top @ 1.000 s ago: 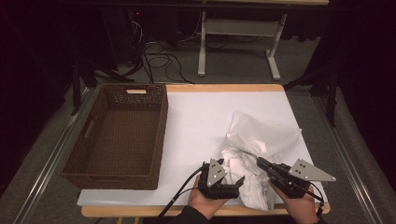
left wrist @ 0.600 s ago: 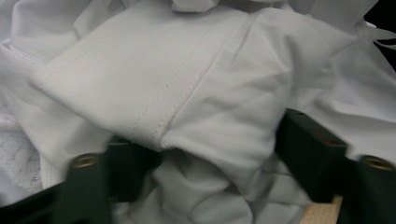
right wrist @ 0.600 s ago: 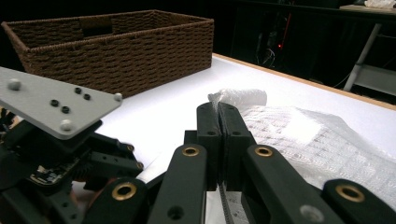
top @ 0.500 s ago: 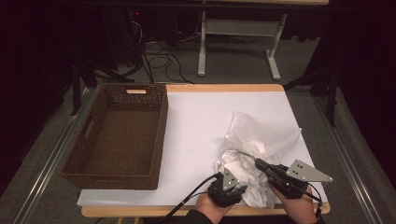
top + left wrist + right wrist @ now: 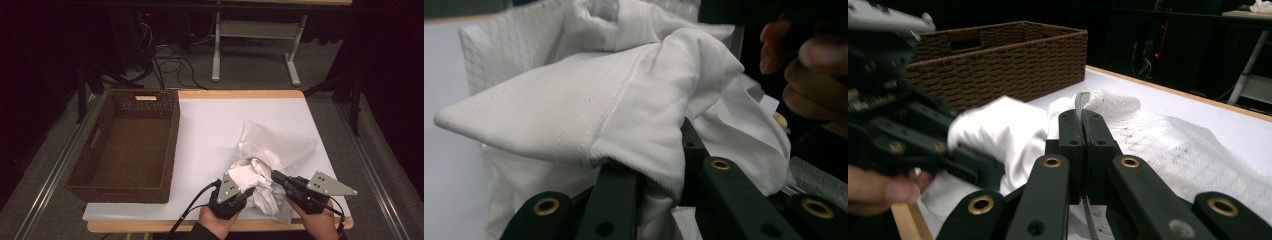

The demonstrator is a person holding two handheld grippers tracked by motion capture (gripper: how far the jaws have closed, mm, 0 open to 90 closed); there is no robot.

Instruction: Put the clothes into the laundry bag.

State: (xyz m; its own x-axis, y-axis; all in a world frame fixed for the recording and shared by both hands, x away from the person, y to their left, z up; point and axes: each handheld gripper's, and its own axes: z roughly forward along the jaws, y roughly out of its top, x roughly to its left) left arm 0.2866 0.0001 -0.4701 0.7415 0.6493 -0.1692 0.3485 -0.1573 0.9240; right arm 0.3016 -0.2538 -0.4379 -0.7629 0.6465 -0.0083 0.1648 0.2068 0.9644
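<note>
White cloth point(image 5: 257, 186) bunched at table's point(image 5: 210, 130) near edge; left gripper point(image 5: 239, 196) just closing, jaws pinching fold; right gripper point(image 5: 276, 176) clamped on mesh bag's point(image 5: 280, 145) edge. Basket point(image 5: 127, 145) empty; cloth partly outside bag.

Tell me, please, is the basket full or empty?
Empty: the high view shows the basket's bare woven floor, with the white cloth outside it on the table.

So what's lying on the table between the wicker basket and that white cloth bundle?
Nothing: in the high view, only bare white table cover separates the wicker basket from the white cloth bundle.
</note>
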